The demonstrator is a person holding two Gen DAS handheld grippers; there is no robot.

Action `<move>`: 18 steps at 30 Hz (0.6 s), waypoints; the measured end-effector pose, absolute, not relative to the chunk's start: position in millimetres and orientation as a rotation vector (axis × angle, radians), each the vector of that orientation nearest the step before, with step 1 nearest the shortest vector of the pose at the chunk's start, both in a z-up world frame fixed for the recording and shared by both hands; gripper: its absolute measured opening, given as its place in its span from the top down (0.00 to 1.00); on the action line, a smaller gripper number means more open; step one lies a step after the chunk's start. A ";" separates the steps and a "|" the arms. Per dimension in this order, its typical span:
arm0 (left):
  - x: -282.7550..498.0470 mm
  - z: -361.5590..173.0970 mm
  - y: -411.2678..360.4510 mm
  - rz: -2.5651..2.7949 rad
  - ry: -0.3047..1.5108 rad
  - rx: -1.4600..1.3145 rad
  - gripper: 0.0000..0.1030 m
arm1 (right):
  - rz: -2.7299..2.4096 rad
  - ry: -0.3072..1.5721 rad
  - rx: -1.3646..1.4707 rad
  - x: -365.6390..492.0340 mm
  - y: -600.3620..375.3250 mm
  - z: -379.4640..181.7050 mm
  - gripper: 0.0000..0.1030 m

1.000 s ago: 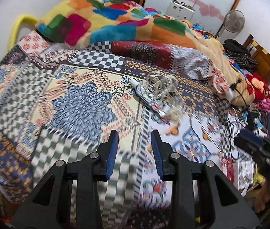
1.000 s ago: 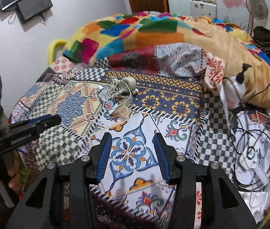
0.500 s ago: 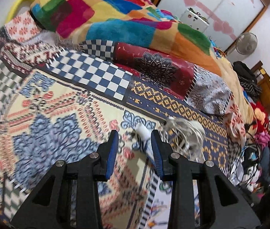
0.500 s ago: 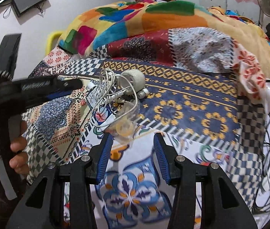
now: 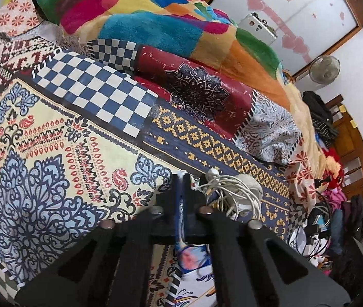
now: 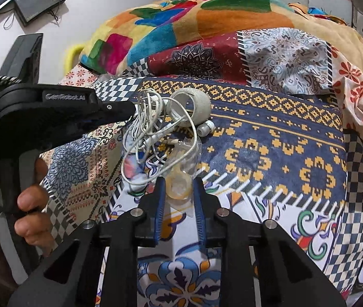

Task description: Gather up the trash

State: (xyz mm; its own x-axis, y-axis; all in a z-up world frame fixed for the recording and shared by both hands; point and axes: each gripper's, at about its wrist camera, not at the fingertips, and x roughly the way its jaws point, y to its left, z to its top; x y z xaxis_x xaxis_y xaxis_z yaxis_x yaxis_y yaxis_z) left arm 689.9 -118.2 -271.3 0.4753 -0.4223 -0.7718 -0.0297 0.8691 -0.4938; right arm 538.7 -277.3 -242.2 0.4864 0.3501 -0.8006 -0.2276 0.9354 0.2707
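A trash pile lies on the patterned bedspread: a tangle of white cables (image 6: 150,133), a twine spool (image 6: 190,107), a small white cap (image 6: 205,128) and a crumpled clear wrapper with a yellowish disc (image 6: 180,184). My right gripper (image 6: 179,186) is narrowed around the clear wrapper, fingers on either side of it. My left gripper (image 5: 180,181) is shut on a thin white wrapper strip at the pile's left edge; the cables (image 5: 232,194) lie just to its right. The left gripper also shows in the right wrist view (image 6: 127,108).
A colourful fleece blanket (image 5: 155,20) and a red patterned pillow (image 5: 194,89) lie behind the pile. Clothes, cables and clutter (image 5: 330,217) crowd the bed's right side. A fan (image 5: 324,70) and wooden furniture stand further right. A hand (image 6: 27,197) holds the left gripper's grip.
Both grippers moved forward to the trash pile. The left gripper went from open to shut on the wrapper strip. The right gripper's fingers narrowed around the clear wrapper.
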 end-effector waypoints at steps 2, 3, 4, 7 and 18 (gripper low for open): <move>686.5 -269.7 -120.1 -0.231 1.071 -0.435 1.00 | 0.352 1.002 0.126 529.7 -280.6 -238.0 0.90; 684.2 -270.3 -121.2 -0.226 1.081 -0.411 1.00 | 0.349 1.002 0.118 527.8 -281.0 -237.0 0.90; 680.0 -270.6 -121.4 -0.215 1.090 -0.380 1.00 | 0.345 1.004 0.104 524.0 -281.8 -236.2 0.91; 665.3 -272.5 -116.9 -0.193 1.110 -0.301 1.00 | 0.342 1.013 0.060 512.1 -286.6 -235.8 0.91; 604.3 -249.0 -139.6 -0.249 1.104 -0.076 0.65 | 0.310 1.038 0.022 485.7 -314.5 -231.6 0.91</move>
State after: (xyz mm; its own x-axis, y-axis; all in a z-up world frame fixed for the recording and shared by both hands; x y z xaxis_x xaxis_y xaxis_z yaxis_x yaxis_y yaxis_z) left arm 604.3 -139.6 -249.0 0.4254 -0.2366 -0.8735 0.1612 0.9696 -0.1841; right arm 485.7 -314.5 -231.6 0.4681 0.2632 -0.8436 -0.2424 0.9563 0.1638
